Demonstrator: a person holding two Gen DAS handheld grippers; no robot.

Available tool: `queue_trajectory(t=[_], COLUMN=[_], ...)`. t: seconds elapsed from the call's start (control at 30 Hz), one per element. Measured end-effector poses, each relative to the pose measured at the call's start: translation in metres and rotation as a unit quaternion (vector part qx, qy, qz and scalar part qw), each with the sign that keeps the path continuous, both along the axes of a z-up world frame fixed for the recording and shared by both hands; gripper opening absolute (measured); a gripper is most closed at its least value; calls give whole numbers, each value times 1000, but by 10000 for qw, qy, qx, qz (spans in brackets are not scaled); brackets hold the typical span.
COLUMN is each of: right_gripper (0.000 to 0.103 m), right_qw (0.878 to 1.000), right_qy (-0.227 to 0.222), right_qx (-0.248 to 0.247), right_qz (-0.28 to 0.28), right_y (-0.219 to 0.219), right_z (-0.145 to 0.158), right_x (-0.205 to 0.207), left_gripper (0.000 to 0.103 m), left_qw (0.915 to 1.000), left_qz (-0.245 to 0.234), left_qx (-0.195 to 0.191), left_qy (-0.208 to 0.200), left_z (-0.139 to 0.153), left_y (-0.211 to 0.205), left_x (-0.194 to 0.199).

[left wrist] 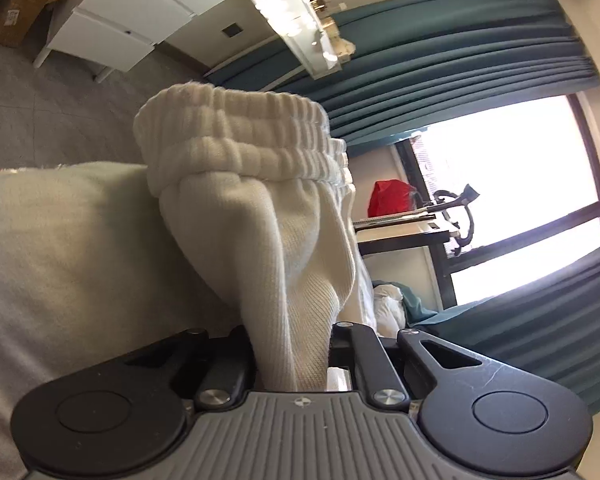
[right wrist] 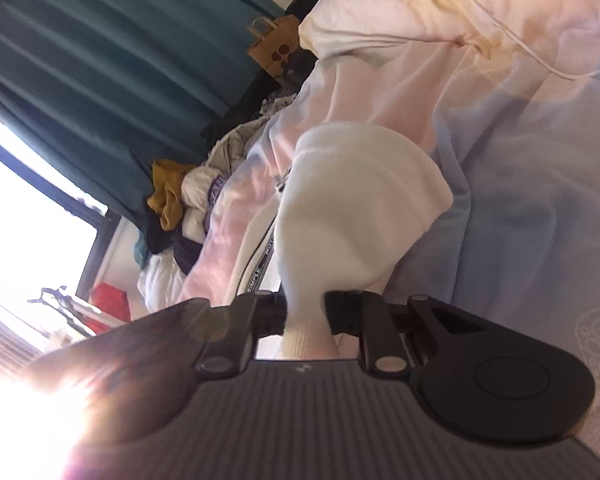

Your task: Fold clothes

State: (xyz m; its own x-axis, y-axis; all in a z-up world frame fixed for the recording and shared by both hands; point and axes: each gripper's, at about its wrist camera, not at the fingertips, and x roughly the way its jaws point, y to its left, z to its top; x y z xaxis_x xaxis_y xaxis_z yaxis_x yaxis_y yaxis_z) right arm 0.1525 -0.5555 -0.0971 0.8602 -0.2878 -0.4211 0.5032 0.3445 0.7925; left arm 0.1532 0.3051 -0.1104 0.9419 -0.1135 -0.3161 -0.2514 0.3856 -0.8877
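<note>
2 grippers clamped on 1 white garment.
Left gripper and right gripper pinch bunched cloth; thin bites may slip when pulled taut.

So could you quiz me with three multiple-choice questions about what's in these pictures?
1. Where is the red bag?
A. by the window
B. on the floor
C. under the white drawers

2. What colour are the curtains?
A. yellow
B. teal
C. red

3. How does the left hand-held gripper stand?
A. wide open, empty
B. shut on the cream ribbed-waistband knit garment
C. resting on a box

Answers: 1 A, it sits on a table at the bright pane; 2 B, dark blue-green folds; 3 B, fabric is pinched between its fingers.
</note>
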Motion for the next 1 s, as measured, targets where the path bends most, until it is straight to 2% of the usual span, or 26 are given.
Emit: queue_trajectory(t=[0.2, 0.33, 0.43, 0.53, 0.7, 0.8, 0.87, 0.9, 0.93, 1.0], right_gripper=[15, 14, 14, 14, 14, 14, 14, 14, 14, 14], right_qw=[9972, 9943, 9896, 9918, 9784, 9706, 9708, 9728, 9747, 9772], right_qy=[-458, -570, -847, -658, -84, -130, -152, -112, -72, 40], right_qx=[555, 893, 1154, 1098, 2043, 2376, 2373, 2297, 2220, 2114], right_qz=[-220, -142, -121, -52, -298, -355, -318, -283, -247, -197], right_y=[-5, -18, -20, -20, -34, -38, -38, -38, -37, -37], right_z=[11, 17, 23, 26, -22, -41, -43, -42, -41, -40], right_x=[-39, -66, -93, -110, -120, -121, -120, -119, -117, -115], left_gripper=[8, 8, 9, 9, 19, 35, 59, 66, 77, 79], left_qw=[9999, 9998, 9989, 9972, 9936, 9927, 9916, 9912, 9905, 9850], left_qz=[-34, -38, -92, -96, -73, -88, -126, -187, -254, -555], left_qx=[-3, -197, -324, -296, -397, -253, -89, 21, 139, 575], left_qy=[-157, 48, 333, 684, 1057, 1173, 1282, 1309, 1344, 1530], left_z=[35, 45, 47, 45, 41, 46, 52, 54, 56, 69], left_y=[5, 20, 21, 23, 27, 24, 20, 16, 13, 1], left_x=[-56, -88, -110, -120, -134, -147, -157, -162, -167, -170])
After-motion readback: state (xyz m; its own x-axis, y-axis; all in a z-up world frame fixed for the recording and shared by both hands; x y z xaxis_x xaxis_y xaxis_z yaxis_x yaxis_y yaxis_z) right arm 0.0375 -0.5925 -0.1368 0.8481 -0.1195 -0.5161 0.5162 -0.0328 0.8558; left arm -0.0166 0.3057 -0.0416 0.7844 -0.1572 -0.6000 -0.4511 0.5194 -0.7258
